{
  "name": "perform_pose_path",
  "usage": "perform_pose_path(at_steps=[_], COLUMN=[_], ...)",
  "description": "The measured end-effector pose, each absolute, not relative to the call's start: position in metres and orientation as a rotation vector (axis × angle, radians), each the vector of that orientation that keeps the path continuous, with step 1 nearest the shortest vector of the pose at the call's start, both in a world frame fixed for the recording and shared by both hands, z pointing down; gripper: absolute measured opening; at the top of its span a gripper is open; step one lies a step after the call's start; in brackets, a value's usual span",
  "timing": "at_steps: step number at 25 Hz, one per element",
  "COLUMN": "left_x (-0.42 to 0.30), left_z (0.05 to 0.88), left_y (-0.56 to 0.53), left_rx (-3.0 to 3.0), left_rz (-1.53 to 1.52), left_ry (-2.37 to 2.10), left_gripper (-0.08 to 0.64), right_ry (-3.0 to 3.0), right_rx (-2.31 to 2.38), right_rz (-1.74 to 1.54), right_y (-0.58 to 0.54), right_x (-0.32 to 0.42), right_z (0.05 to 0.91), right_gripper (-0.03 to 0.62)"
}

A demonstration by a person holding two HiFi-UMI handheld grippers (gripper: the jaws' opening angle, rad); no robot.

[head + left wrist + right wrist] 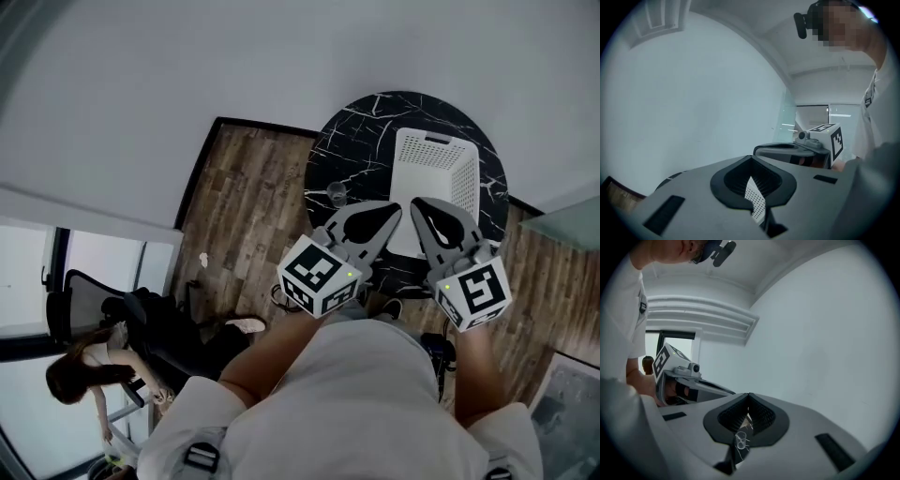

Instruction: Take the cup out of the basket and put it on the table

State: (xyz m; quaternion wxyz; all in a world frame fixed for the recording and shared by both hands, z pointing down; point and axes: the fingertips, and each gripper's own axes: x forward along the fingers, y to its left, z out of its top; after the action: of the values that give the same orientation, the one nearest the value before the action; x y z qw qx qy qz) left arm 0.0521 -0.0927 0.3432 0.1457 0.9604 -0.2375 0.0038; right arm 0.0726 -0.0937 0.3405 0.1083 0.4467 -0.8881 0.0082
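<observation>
Standing on a round black marbled bench is listed one white perforated basket, upright, with its open top seen from above in the head view. One clear cup is recorded outside the basket, upright on the bench off the basket's left side and apart from it. The left claw is logged over the basket's near left corner, its jaws drawn together at the tips with nothing held; through the slit below the tips in the left gripper view, a strip of the basket's perforated white wall is seen. The right claw is logged just beside the left one, over the basket's near edge, its jaws likewise closed at the tips and empty; through its slit in the right gripper view, the cup and veined bench surface are seen. How high either claw is held above the basket cannot be told. Marker cubes are noted at the rear of each tool, the left cube and right cube, both nearer the wearer than the basket. Wood-plank floor is recorded left of the bench, and a seated person is noted well apart from the basket, at the far lower left.
</observation>
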Motion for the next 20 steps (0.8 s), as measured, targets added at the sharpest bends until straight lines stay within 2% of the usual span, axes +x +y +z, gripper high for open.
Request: perform_pose_path(at_steps=[9,20], left_x=[0.090,0.115], left_z=[0.285,0.265], left_y=[-0.051,-0.036], left_rx=[2.898,2.930], left_rz=[-0.102,-0.140], left_ry=[-0.641,-0.624], left_gripper=[0.005,0.005], right_ry=[-2.675,-2.680], right_rx=[1.563,1.669], right_rz=[-0.039,-0.050], right_y=[-0.040,-0.018], right_x=[0.114,0.142], right_z=[0.274,0.256], right_gripper=[0.006,0.005])
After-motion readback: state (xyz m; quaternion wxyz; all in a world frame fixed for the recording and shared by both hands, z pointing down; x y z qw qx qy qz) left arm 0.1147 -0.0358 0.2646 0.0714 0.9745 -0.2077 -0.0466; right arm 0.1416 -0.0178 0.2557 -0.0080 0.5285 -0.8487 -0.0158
